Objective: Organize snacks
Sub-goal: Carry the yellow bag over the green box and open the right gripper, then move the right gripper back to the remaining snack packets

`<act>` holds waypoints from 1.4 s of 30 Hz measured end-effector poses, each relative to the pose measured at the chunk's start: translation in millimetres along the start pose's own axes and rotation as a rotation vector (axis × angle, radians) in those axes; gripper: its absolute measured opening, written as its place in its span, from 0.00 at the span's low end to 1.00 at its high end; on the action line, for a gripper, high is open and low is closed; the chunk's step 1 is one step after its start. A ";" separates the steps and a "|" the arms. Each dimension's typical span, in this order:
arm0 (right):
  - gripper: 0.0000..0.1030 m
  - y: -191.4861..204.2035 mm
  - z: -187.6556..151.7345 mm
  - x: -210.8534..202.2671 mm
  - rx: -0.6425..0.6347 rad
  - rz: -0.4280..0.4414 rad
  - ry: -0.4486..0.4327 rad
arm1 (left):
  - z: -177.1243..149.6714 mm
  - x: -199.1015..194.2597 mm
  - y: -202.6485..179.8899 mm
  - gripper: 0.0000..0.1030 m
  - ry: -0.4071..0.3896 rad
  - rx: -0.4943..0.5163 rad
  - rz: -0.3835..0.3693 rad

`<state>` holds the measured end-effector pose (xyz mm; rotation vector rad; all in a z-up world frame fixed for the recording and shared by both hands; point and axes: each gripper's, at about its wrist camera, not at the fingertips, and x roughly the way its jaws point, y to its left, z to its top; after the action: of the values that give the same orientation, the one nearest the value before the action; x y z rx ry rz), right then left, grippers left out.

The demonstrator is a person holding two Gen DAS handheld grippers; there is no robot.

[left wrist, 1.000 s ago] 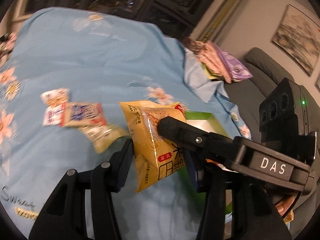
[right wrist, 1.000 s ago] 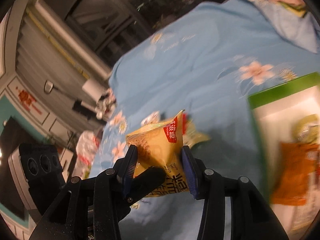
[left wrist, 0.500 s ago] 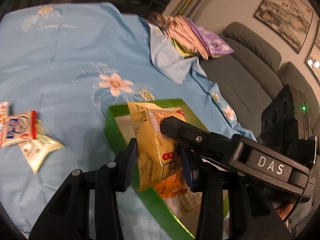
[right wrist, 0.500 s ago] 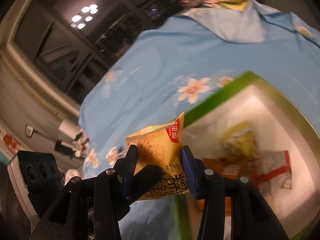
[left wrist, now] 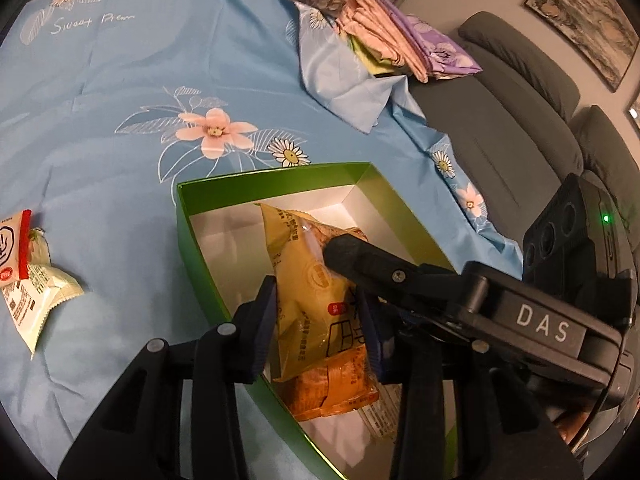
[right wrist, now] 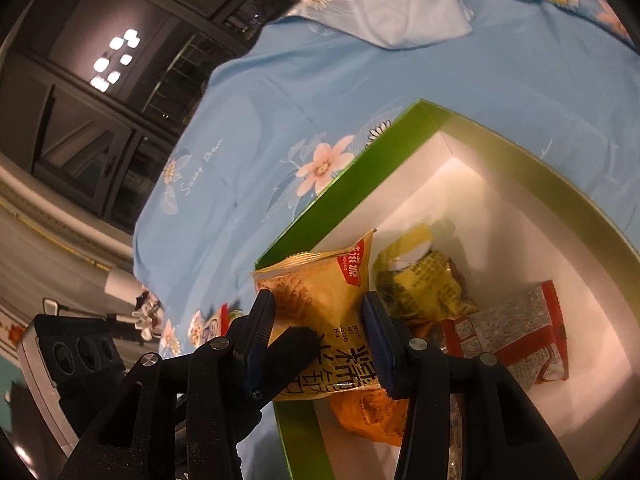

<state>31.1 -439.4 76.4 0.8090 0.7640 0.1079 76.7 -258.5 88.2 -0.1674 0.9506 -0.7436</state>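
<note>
A yellow snack packet (left wrist: pixel 308 280) hangs over the open green box (left wrist: pixel 192 240), just above the snacks inside. My left gripper (left wrist: pixel 318 320) is shut on its lower part, pads pressing both sides. My right gripper (right wrist: pixel 316 336) is shut on the same yellow packet (right wrist: pixel 320 292), near the box's green rim (right wrist: pixel 340 184). One right finger (left wrist: pixel 360 256) crosses the packet in the left wrist view. Inside the box lie an orange packet (right wrist: pixel 368 408), a crumpled yellow one (right wrist: pixel 420 284) and a red-and-white one (right wrist: pixel 516 336).
A blue floral cloth (left wrist: pixel 120 80) covers the table. Loose snack packets (left wrist: pixel 36 296) lie on it left of the box. A stack of folded fabrics (left wrist: pixel 400 40) sits at the far corner, with a grey sofa (left wrist: pixel 500 120) beyond the table's right edge.
Both grippers carried the yellow packet from above the cloth to over the green box and sank toward it. The left jaws narrowed onto the packet. The right wrist rolled.
</note>
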 end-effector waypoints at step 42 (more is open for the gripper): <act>0.88 56.7 -21.0 -9.5 -0.219 -0.062 -0.129 | -73.5 -169.2 100.6 0.99 -0.266 -0.232 0.072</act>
<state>21.3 -390.3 111.5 0.5781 0.6419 0.0808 8.9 -61.4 115.1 -0.4229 0.7817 -0.5275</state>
